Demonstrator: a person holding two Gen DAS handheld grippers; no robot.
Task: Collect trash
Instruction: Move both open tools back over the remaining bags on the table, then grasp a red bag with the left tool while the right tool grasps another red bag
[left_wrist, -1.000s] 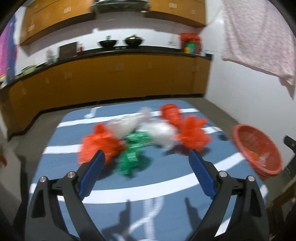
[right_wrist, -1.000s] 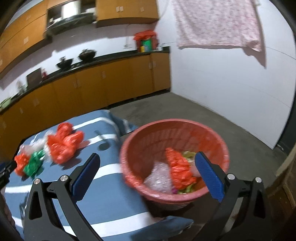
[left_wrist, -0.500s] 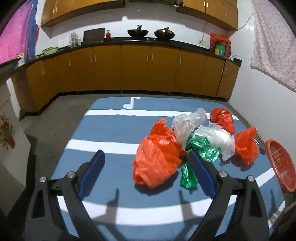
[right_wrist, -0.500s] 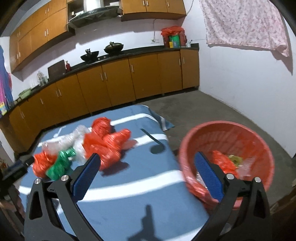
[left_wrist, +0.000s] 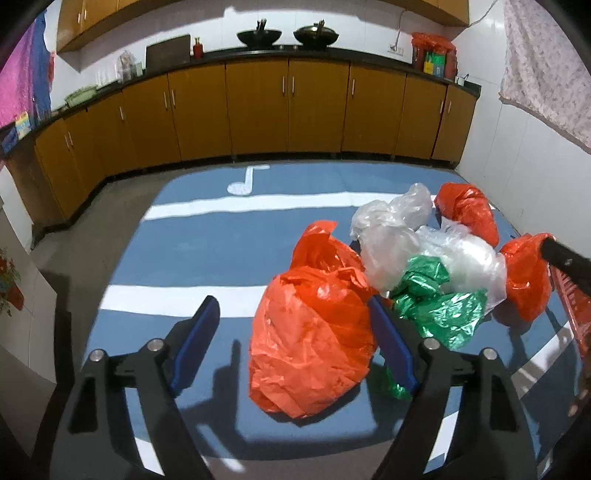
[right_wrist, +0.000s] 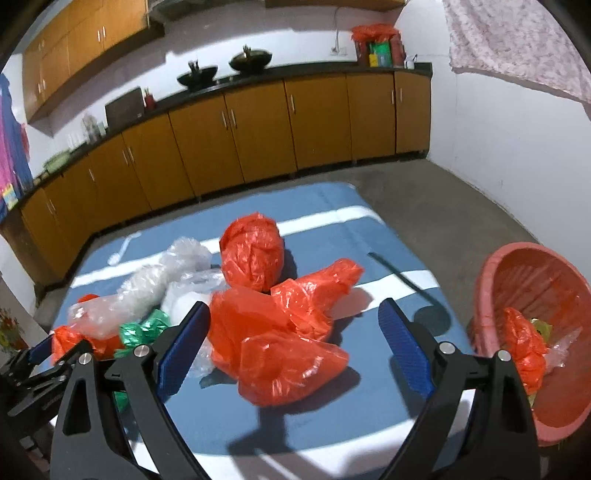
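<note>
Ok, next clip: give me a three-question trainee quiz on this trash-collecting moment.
1. True or false: the red basket already holds some trash.
2. What colour is the crumpled foil wrapper beside the clear bags?
3. Which bag lies between the left tongs? A) clear bag B) orange bag C) nothing

Key: 1 true; 2 green; 3 B. The tongs have just been closing, but the left pad still stands clear of the bag.

Brown cabinets (left_wrist: 258, 110) under a black counter (left_wrist: 280, 51) span the upper frame; white walls (right_wrist: 498, 129), grey floor (right_wrist: 443, 199), pink cloth (left_wrist: 546, 70) upper right.
</note>
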